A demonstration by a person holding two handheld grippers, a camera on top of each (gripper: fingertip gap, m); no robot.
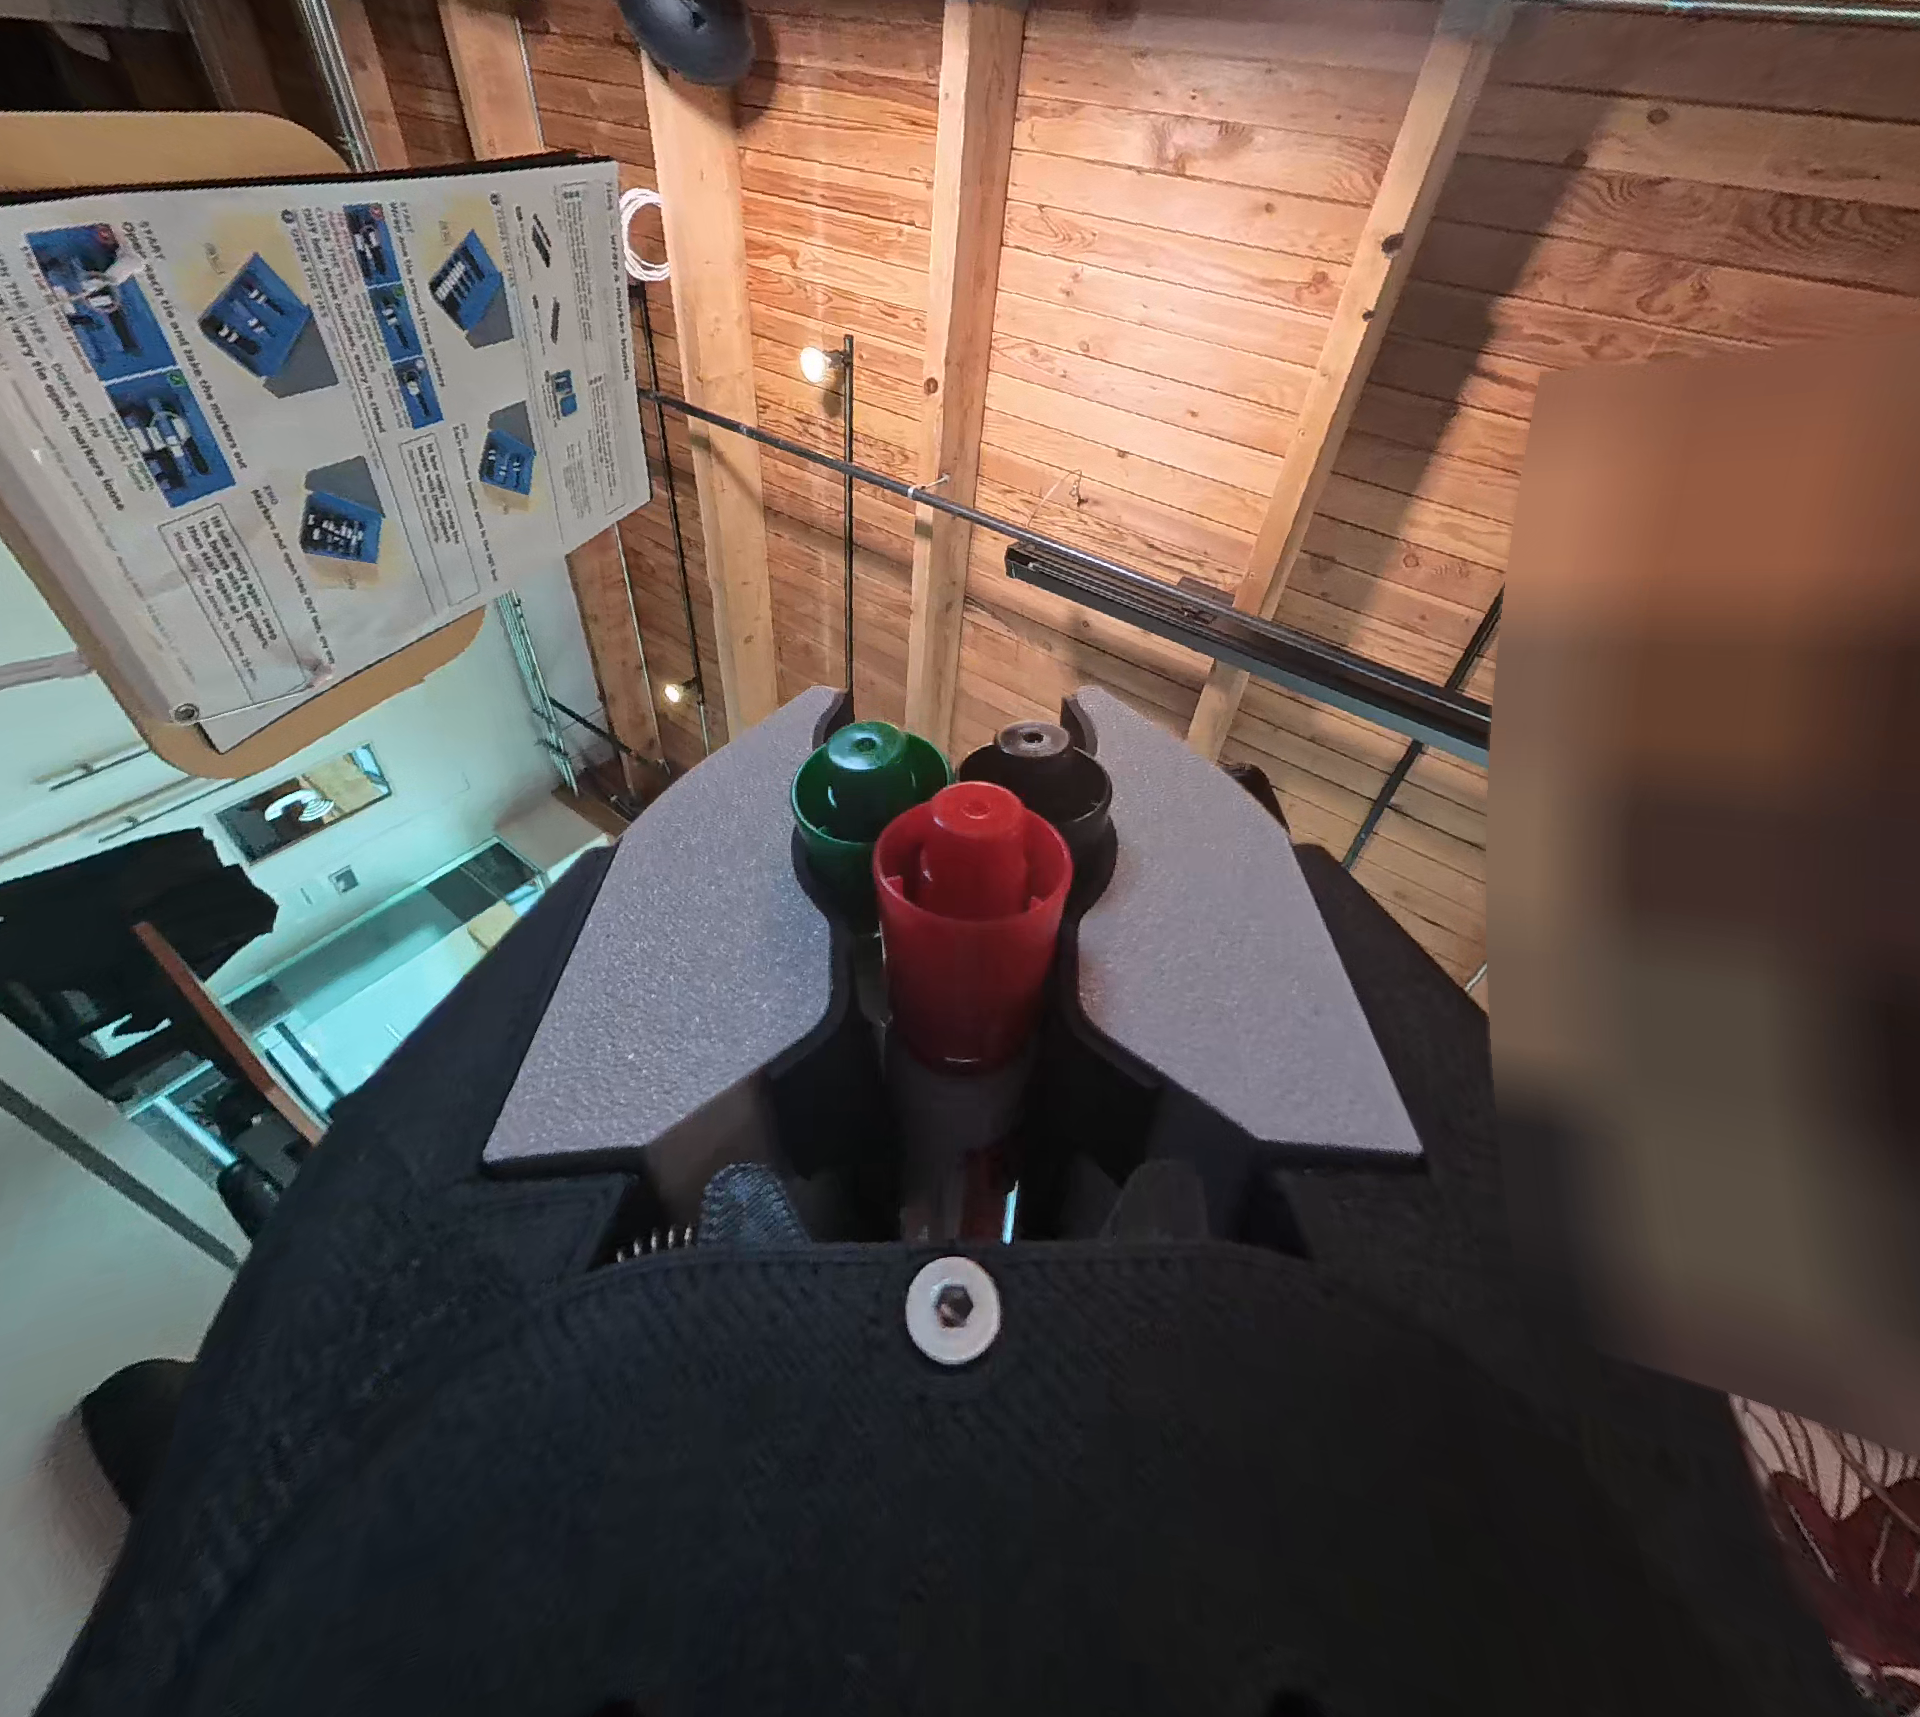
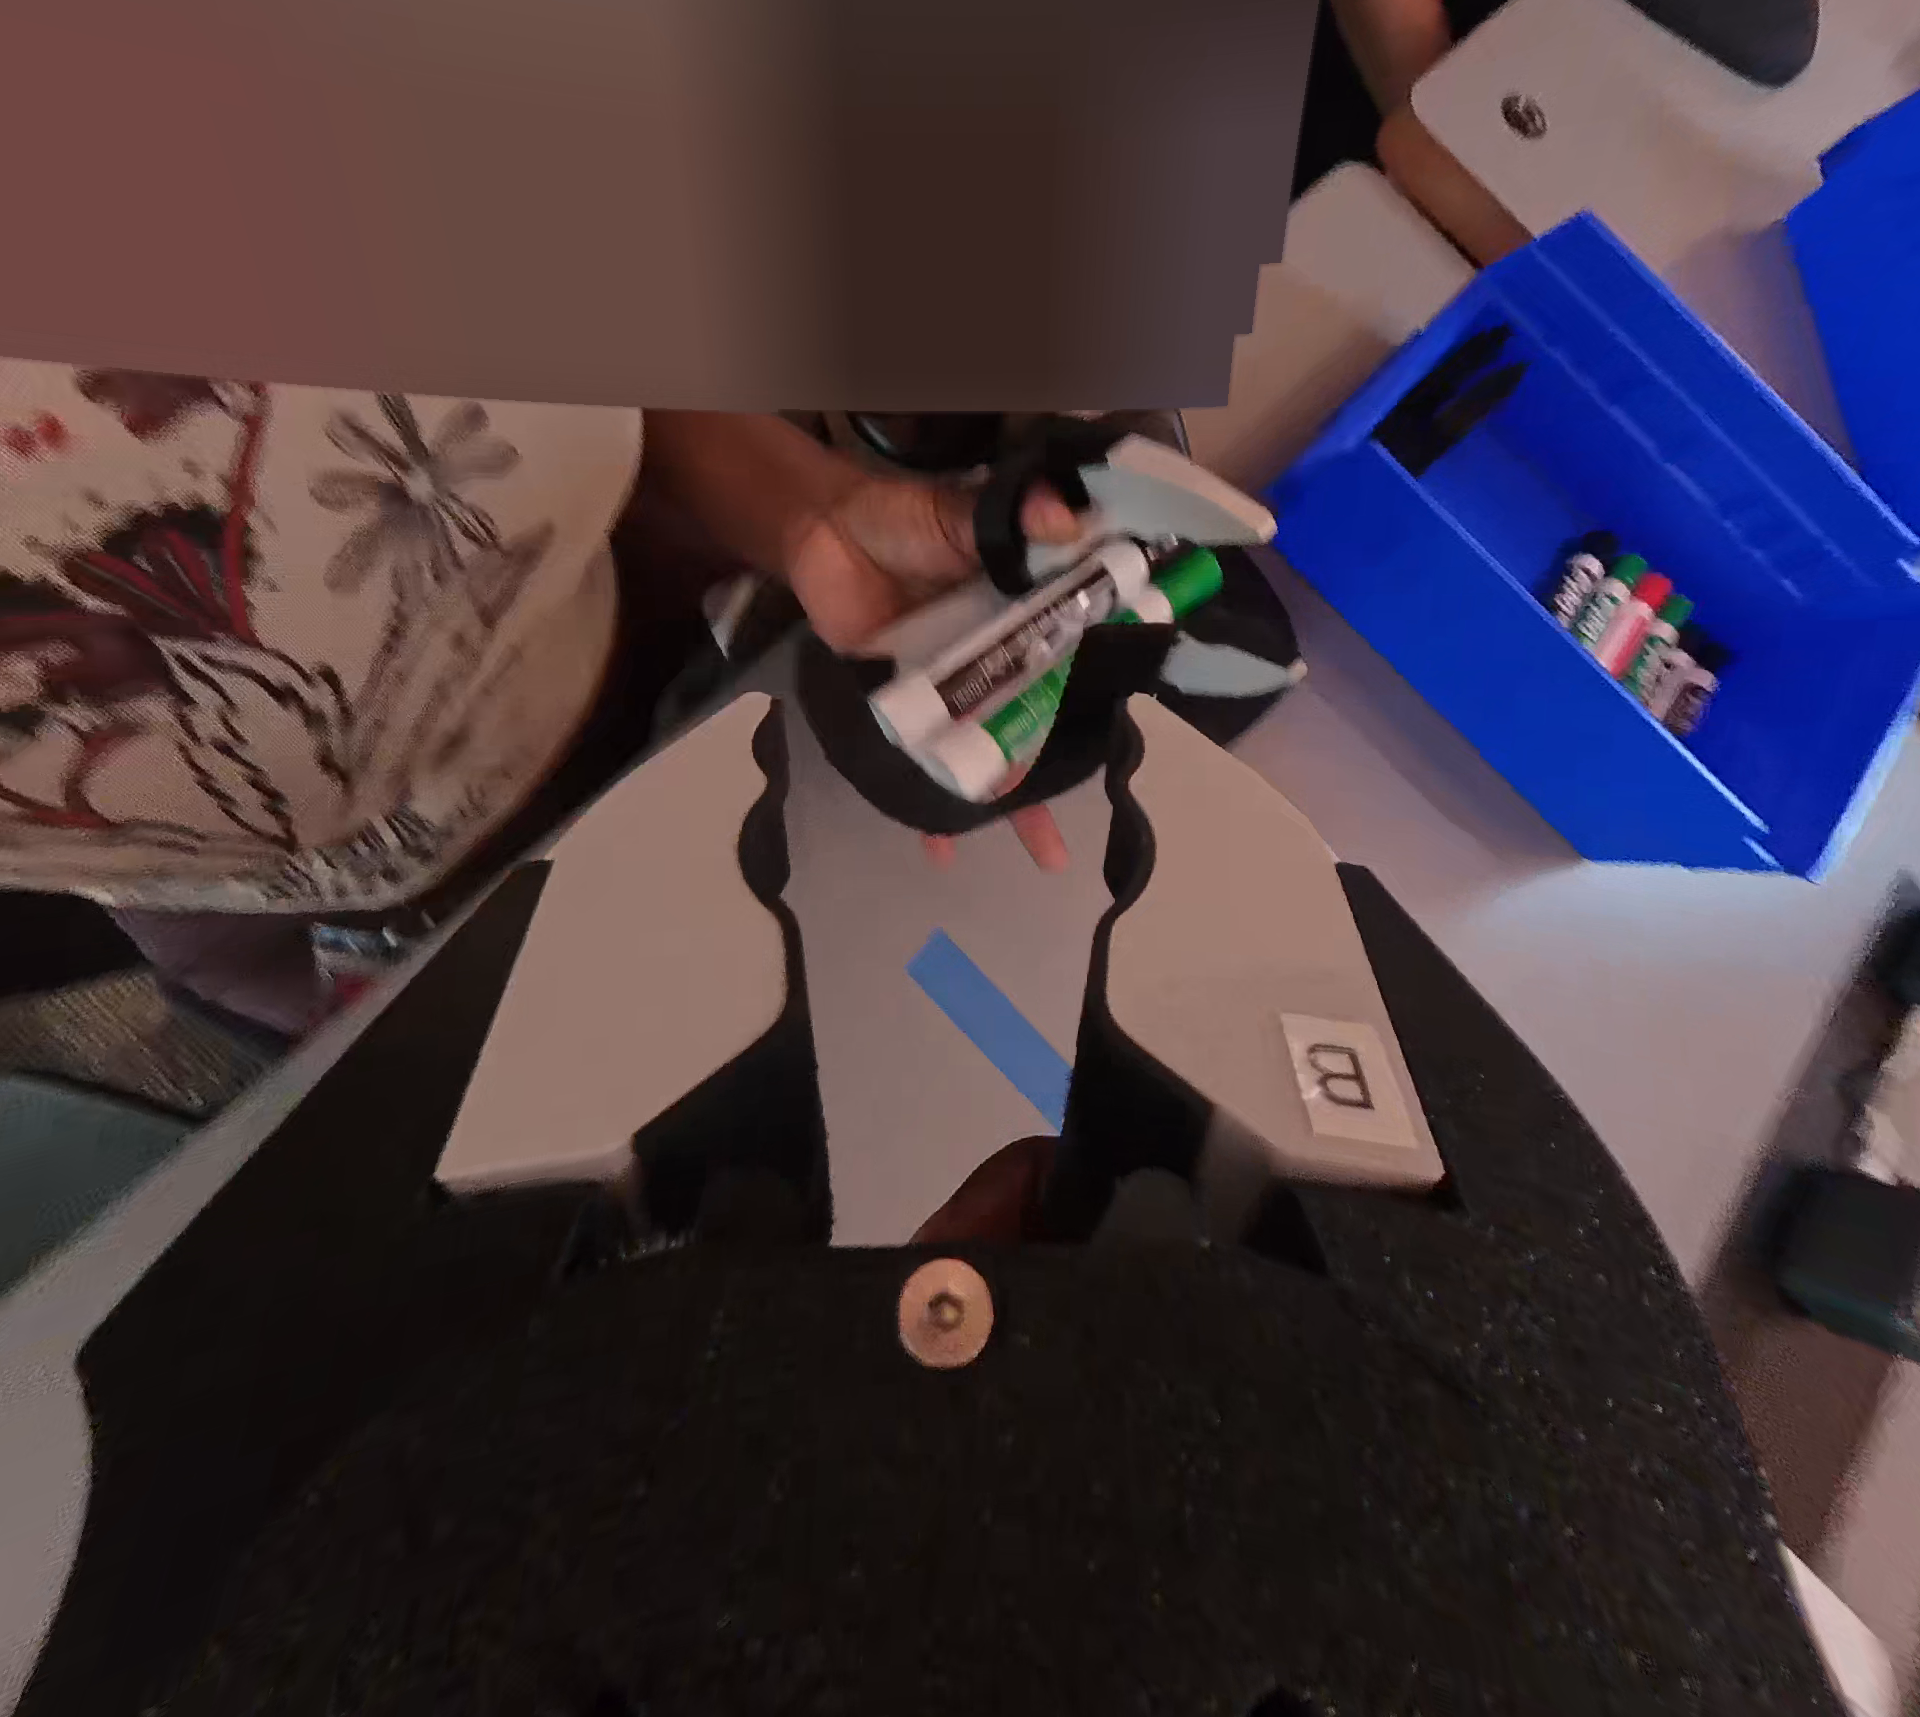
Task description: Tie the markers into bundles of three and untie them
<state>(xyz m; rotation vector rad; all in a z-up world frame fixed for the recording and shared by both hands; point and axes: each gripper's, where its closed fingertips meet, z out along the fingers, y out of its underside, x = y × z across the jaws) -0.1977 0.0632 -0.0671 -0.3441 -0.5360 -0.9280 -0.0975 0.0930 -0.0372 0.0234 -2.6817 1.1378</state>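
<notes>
Three markers (image 1: 961, 846) stand pinched in the left claw (image 1: 954, 820) (right claw (image 2: 951, 794) spread).

Left claw (image 1: 951, 732): pointing up toward the ceiling, grey fingers (image 1: 707, 919) closing on three markers (image 1: 966, 898) standing side by side between them.
Left hand (image 2: 883, 545): wrapping the left claw's handle, fingertips showing below it.
Right claw (image 2: 945, 732): standing apart, gripping nothing, aiming at the left claw.
</notes>
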